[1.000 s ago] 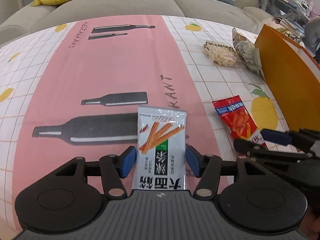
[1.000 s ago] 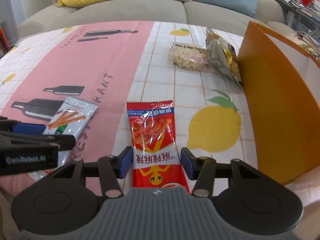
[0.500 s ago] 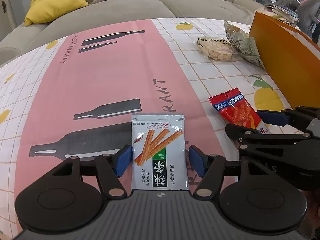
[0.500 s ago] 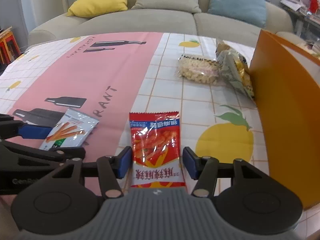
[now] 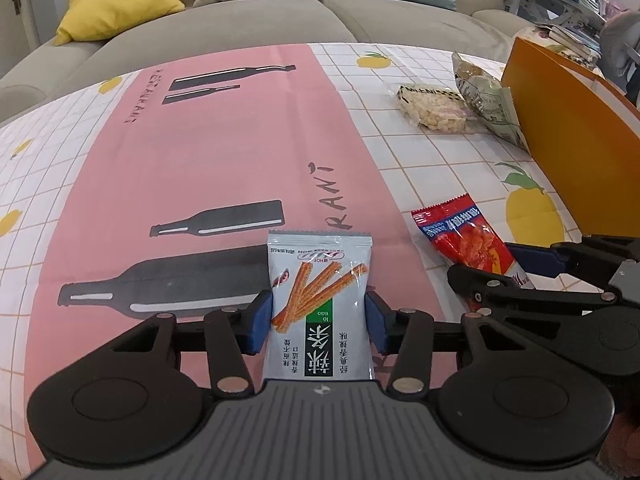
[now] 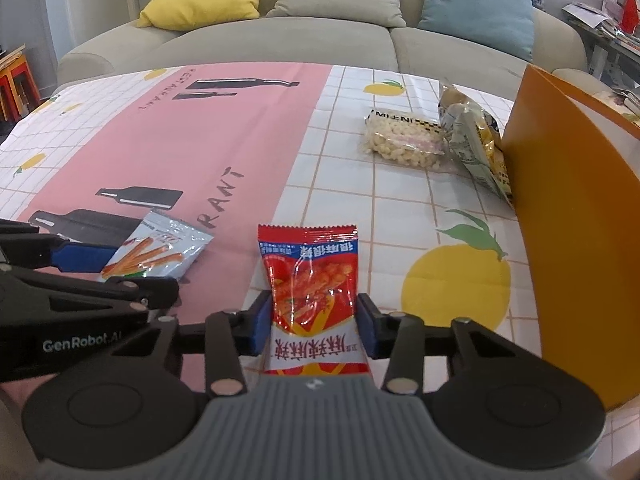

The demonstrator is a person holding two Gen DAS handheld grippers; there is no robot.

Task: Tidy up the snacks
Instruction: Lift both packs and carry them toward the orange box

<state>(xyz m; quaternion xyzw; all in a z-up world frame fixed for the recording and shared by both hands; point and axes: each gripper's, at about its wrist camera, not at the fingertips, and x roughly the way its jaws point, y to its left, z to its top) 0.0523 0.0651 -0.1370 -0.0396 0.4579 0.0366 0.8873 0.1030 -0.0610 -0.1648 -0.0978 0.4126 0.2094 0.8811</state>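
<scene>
1. Both packets have risen with the grippers since a second ago: the table sits lower in each view, and more of the sofa shows behind it.
2. In the left wrist view, the left gripper has its blue pads pressed against both sides of the silver snack packet, holding it upright in front of the camera.
3. In the right wrist view, the right gripper is clamped the same way on the red snack packet, whose sides pinch inward between the pads.
4. Each gripper shows in the other's view, side by side and near one another.
5. Whether the packets' lower ends touch the tablecloth cannot be told, as the gripper bodies hide them.
6. Farther back on the right lie a clear bag of puffed snacks and a crinkled printed bag, touching each other.
7. The printed bag leans against the orange box, which stands at the table's right edge.
8. Beyond the table is a sofa with yellow, beige and blue cushions.
</scene>
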